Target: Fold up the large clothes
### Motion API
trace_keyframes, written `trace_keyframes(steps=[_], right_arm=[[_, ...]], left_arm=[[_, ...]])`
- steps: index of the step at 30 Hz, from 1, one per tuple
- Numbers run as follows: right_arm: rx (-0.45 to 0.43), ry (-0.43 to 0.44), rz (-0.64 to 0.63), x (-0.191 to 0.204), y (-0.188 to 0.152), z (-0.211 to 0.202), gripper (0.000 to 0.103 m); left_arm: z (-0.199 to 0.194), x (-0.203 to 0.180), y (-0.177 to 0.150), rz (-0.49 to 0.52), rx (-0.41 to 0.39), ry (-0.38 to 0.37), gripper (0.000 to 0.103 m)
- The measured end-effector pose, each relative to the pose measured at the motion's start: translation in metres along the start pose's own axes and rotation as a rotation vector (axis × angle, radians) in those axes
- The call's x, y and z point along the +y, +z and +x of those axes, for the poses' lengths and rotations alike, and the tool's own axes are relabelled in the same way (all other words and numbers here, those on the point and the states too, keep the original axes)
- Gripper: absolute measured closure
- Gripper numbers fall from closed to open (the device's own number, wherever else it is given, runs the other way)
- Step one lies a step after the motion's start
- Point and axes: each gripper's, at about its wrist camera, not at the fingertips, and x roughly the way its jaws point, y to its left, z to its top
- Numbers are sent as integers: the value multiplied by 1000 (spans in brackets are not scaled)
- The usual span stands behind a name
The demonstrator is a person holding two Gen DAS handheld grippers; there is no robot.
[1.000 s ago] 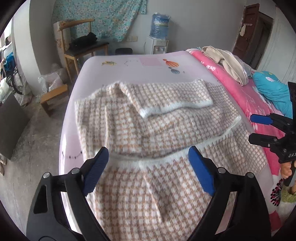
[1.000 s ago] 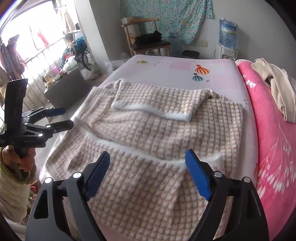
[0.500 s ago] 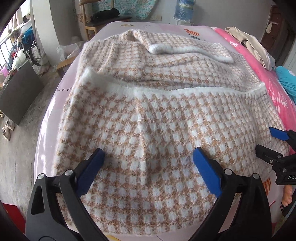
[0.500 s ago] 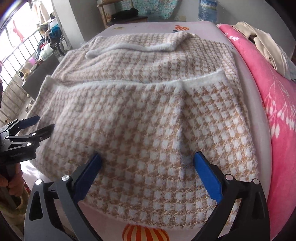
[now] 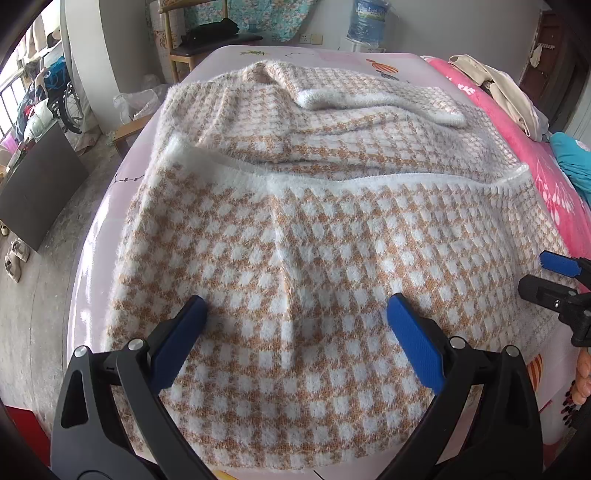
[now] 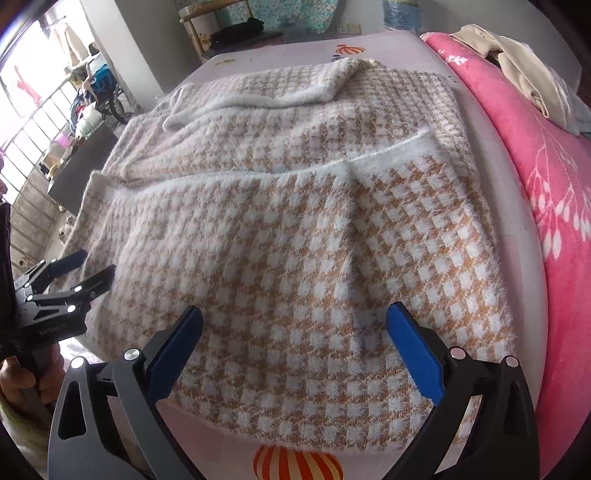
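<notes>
Fuzzy checked sweater (image 5: 314,258) now nearer than before, left claw (image 5: 295,332) and right claw (image 6: 295,332) both spread wide, gripping nothing.

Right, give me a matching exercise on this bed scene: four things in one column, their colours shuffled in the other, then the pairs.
Things:
1. sweater
2. blanket
3. water bottle
4. gripper pads

Colours:
A. pink with white leaf print
B. solid dark blue
C. tan and white checks
D. pale see-through blue

Pairs: 1-C, 2-A, 3-D, 4-B
</notes>
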Motion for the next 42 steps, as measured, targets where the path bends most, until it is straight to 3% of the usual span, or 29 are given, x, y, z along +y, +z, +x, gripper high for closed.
trace_keyframes(steps=[5, 14, 25, 28, 35, 38, 42], right_arm=[[-9, -7, -43, 14, 5, 6, 6], [3, 41, 45, 5, 1, 14, 6], [-70, 34, 43, 5, -9, 11, 6], [-82, 34, 28, 5, -12, 10, 6], [-78, 24, -22, 8, -12, 12, 6], [-73, 23, -32, 10, -12, 13, 5], [-67, 24, -38, 10, -11, 13, 5]], left_arm=[[1, -1, 1, -4, 5, 6, 8], [1, -3, 4, -22, 21, 10, 8], [-1, 4, 3, -11, -9, -7, 8], [-8, 9, -1, -23, -41, -26, 8], [-42, 44, -2, -64, -199, 39, 9], [-47, 63, 2, -97, -219, 49, 24], [-39, 80, 7, -150, -185, 29, 44]])
